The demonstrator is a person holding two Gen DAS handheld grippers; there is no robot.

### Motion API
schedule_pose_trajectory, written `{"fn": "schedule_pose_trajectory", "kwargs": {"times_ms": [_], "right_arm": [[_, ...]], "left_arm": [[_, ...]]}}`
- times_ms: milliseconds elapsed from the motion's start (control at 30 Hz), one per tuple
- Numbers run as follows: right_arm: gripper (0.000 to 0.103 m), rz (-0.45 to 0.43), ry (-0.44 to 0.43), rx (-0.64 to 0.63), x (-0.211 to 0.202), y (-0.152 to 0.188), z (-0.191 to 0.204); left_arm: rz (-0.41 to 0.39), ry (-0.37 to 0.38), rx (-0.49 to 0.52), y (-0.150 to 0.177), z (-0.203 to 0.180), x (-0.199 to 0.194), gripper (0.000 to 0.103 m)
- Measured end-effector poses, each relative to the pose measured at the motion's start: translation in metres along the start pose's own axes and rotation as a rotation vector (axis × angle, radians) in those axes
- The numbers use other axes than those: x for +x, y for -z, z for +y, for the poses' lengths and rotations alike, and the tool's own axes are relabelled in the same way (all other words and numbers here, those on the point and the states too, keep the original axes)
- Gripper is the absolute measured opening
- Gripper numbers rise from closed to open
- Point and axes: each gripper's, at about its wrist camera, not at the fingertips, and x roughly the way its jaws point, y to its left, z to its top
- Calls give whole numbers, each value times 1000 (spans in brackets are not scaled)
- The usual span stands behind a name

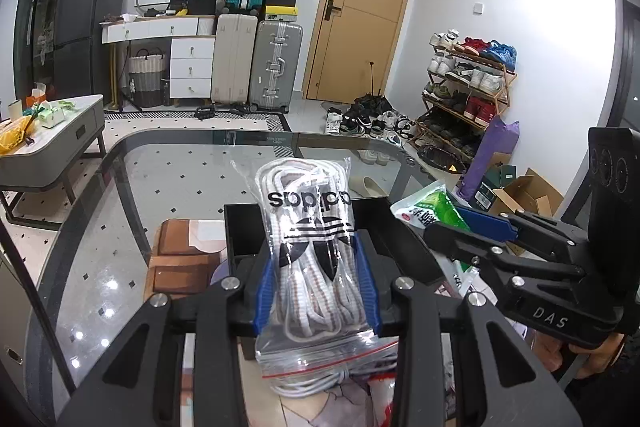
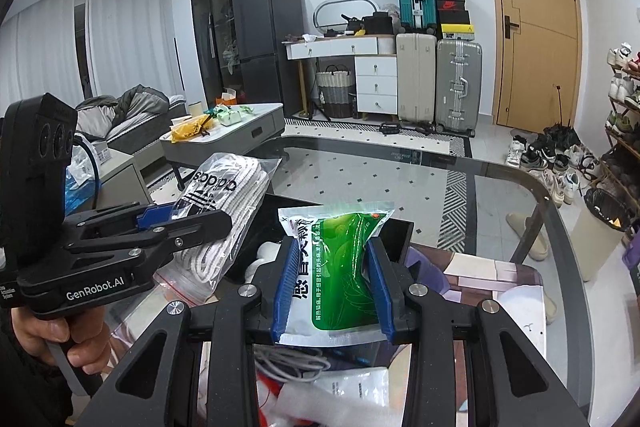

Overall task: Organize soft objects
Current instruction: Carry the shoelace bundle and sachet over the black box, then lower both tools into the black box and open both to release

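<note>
Left wrist view is showing the left gripper clamping a clear zip bag of white laces, its blue pads pressing into both sides of the bag. The bag (printed with a black trefoil logo, red zip strip at the near end) is standing upright between the fingers, held above the near edge of the glass table. Behind it a black tray is sitting on the tabletop, and a brown cardboard box is lying just left of that tray.

Right wrist view is showing the right gripper gripping a green and white sachet, blue pads closing on its two long sides. The sachet is being held upright over the near side of the same tray, near the table's near edge. Below the fingers a grey cable and a white packet are lying in a heap, partly hidden by the gripper body.

Both tools are hanging side by side, the laces bag to the left of the sachet, the two packages close but apart. A bare hand is gripping the left tool's handle. A beige slipper is showing through the glass on the floor.
</note>
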Motion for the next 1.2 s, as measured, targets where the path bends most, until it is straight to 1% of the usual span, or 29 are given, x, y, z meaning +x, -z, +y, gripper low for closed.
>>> {"fn": "schedule_pose_trajectory", "kwargs": {"times_ms": [233, 433, 700, 867, 967, 1133, 1200], "right_arm": [[35, 34, 3, -19, 26, -6, -1], [35, 68, 16, -40, 48, -7, 0], [35, 115, 46, -100, 73, -4, 6], [35, 129, 46, -110, 82, 0, 4], [35, 132, 48, -115, 85, 1, 4], [35, 171, 37, -113, 91, 2, 4], [35, 164, 35, -113, 91, 4, 3]], "left_arm": [[19, -7, -7, -4, 3, 21, 35], [42, -25, 11, 0, 0, 36, 35], [76, -50, 40, 6, -1, 49, 35], [114, -61, 38, 8, 3, 59, 35], [114, -68, 57, 7, -1, 60, 35], [119, -64, 80, 11, -4, 59, 35], [125, -59, 91, 11, -5, 59, 35]]}}
